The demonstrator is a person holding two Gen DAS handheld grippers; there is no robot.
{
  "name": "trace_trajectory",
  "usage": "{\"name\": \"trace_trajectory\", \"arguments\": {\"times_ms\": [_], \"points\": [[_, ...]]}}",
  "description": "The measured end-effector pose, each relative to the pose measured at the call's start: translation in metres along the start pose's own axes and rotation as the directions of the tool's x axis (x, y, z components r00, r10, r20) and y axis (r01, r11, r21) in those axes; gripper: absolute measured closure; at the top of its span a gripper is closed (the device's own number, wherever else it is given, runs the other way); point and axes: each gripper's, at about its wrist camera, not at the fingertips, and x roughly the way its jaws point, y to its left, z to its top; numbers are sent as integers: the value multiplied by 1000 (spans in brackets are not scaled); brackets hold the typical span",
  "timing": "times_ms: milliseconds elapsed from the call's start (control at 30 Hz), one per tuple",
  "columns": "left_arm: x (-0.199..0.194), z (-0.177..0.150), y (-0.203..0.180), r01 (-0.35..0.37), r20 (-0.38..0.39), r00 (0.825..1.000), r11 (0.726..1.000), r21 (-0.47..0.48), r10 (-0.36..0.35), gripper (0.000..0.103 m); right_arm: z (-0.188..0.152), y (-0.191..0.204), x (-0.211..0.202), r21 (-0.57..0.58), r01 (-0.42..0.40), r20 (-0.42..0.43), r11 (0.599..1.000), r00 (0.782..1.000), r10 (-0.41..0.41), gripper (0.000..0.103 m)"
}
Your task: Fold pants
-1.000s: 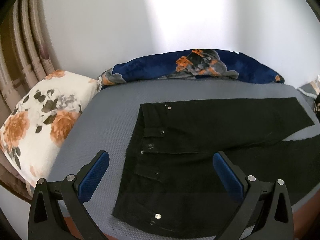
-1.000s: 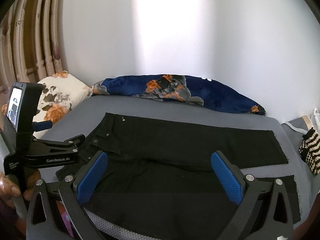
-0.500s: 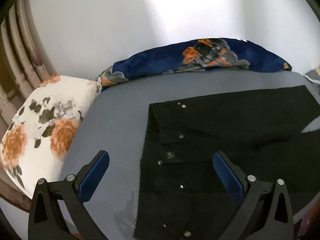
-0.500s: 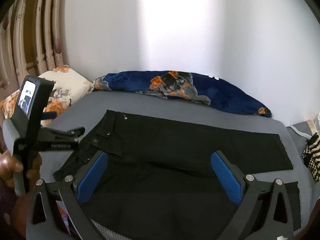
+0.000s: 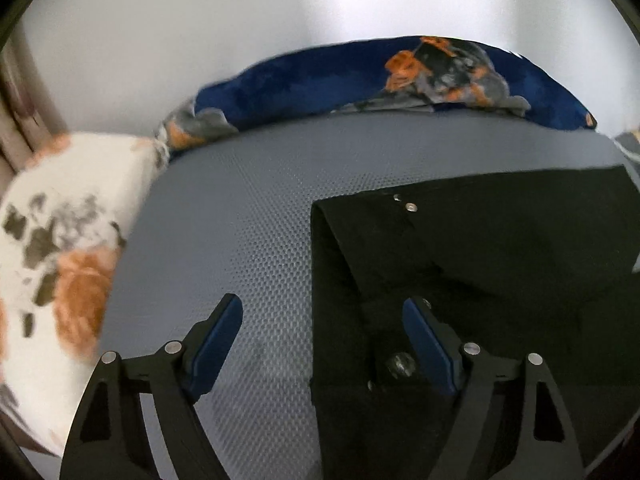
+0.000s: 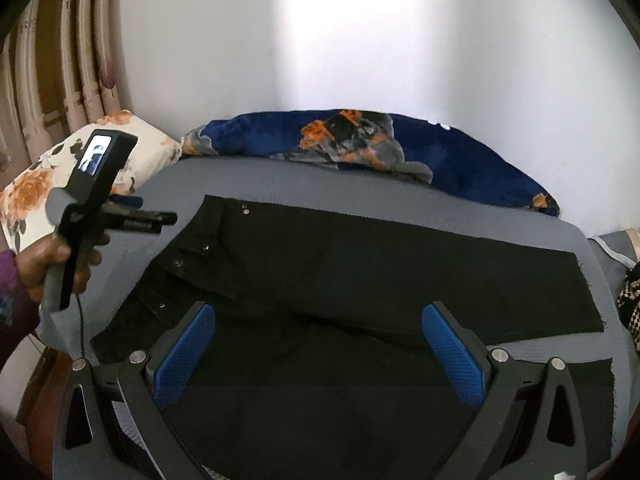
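Lying flat on the grey bed (image 6: 256, 176), the black pants (image 6: 360, 280) fill the middle and lower part of the right wrist view. Their waistband end, with its metal studs, sits toward the left of that frame, and the two legs run out toward the right edge, so the long axis goes left to right across the bed. The farther leg ends in a straight hem at the right; the nearer leg lies below it, with a strip of grey showing between the two hems.

The right tongs (image 6: 320, 340) hang over the nearer leg, spread wide, with nothing pinched between the blue pads.

In the left wrist view the pants (image 5: 500, 248) take up the right half of the frame, with the waistband edge running top to bottom down the middle. The left tongs (image 5: 322, 336) straddle that edge: the left pad is over bare bed (image 5: 248, 208), the right pad over black cloth near a stud. Their jaws have just been closing, yet they still stand apart with no cloth pressed between them.

From the right wrist view, the left tongs (image 6: 160, 222) show at the left of the frame, held in a hand (image 6: 48, 264), beside the waistband. A floral pillow (image 5: 60, 240) lies at the left, and a dark blue blanket (image 6: 460, 160) lies along the wall behind.
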Motion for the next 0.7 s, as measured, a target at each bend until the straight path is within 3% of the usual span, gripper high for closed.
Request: {"name": "trace_trajectory", "arguments": {"times_ms": [133,300,367,467,633,700], "points": [[35,14,23,67,-36,997,996,-51,-69,20,-1,-3,12,-6,4,-26,1000,1000,-4,0],[81,27,60,210,-71,972,965,-159,-223,20,-5,-8,24,-4,8,-54,1000,999,-9,0],[96,32,64,221,-102,965,959,-180,-242,20,-6,-10,31,-1,14,-68,1000,998,-14,0],[105,38,62,316,-80,940,935,-162,-332,21,-9,-12,38,8,11,-85,1000,996,-10,0],[109,50,39,369,-99,923,928,-55,-373,21,-11,-12,47,9,11,-104,1000,995,-10,0],[117,53,29,424,-147,894,905,-36,-424,26,-12,-13,49,7,12,-108,1000,994,-11,0]]}}
